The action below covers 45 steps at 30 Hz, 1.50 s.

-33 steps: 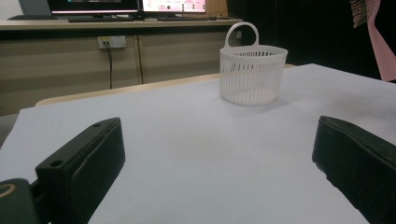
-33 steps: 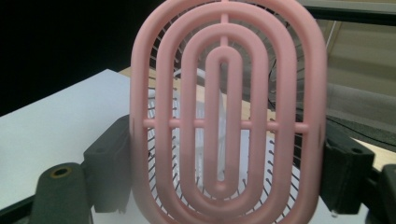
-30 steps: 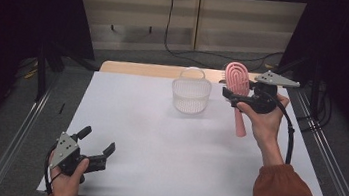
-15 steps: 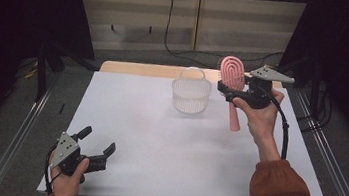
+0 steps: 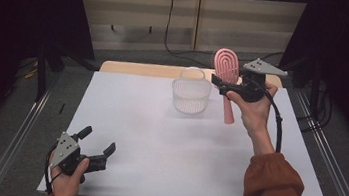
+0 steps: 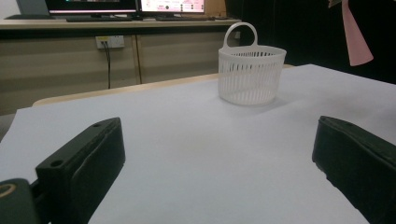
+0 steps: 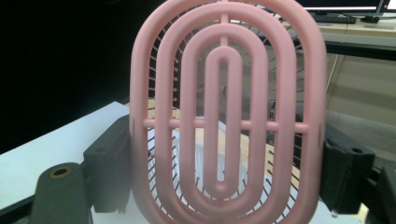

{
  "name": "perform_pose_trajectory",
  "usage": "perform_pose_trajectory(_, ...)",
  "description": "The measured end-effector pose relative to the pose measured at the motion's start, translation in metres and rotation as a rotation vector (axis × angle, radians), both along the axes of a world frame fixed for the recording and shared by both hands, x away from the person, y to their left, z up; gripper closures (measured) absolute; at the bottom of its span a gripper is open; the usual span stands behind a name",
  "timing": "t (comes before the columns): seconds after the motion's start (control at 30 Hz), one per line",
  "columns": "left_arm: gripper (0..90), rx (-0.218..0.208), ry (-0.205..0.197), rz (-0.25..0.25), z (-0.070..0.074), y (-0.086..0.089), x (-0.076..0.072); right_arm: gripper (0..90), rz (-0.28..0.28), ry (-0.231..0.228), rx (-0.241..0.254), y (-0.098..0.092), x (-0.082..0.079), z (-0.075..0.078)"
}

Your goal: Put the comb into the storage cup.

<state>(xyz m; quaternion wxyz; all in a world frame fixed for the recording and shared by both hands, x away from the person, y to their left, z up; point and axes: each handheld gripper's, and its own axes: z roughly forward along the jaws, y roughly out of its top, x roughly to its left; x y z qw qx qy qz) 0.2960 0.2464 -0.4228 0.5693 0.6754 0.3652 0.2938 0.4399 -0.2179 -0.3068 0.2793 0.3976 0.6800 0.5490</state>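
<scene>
Since a second ago your right gripper (image 5: 225, 87) has carried the pink hairbrush (image 5: 227, 79) left and a bit up, toward the white basket (image 5: 191, 96). The brush head now stands just right of the basket rim, where earlier it hung further out over the table's right side. Reads as transport to a drop in the basket; not over the opening yet.

Right jaws are clamped tight on the brush at the neck, head up, handle hanging down, clear of the table (image 5: 157, 141).

Your left gripper (image 5: 97, 145) hasn't moved: jaws wide apart, nothing between them, at the near left corner.

Brush: pink, oval vented head with concentric loops (image 7: 224, 116), thin bristles behind, tapered handle.
</scene>
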Motion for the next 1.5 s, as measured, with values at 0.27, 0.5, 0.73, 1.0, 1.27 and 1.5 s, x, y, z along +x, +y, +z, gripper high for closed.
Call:
perform_pose_trajectory(0.27, 2.6, -0.007, -0.002, 0.022, 0.0, 0.002, 0.001, 19.5, 0.01, -0.032, 0.016, 0.001, 0.01, 0.009)
perform_pose_trajectory(0.5, 2.7, -0.03, 0.002, 0.014, 0.0, 0.002, 0.001, 19.5, 0.013, -0.039, 0.022, 0.008, 0.02, 0.009)
perform_pose_trajectory(0.73, 2.7, -0.023, 0.001, 0.008, 0.0, 0.003, 0.002, 19.5, 0.023, -0.057, 0.036, 0.015, 0.026, 0.014)
perform_pose_trajectory(1.0, 2.7, -0.021, -0.001, 0.002, 0.0, 0.002, 0.003, 19.5, 0.031, -0.073, 0.051, 0.019, 0.032, 0.018)
perform_pose_trajectory(1.27, 2.7, -0.032, 0.001, 0.002, 0.0, 0.002, 0.003, 19.5, 0.024, -0.095, 0.041, 0.024, 0.042, 0.026)
perform_pose_trajectory(1.5, 2.7, -0.032, 0.007, 0.001, -0.001, 0.002, 0.004, 19.5, 0.035, -0.098, 0.049, 0.034, 0.054, 0.027)
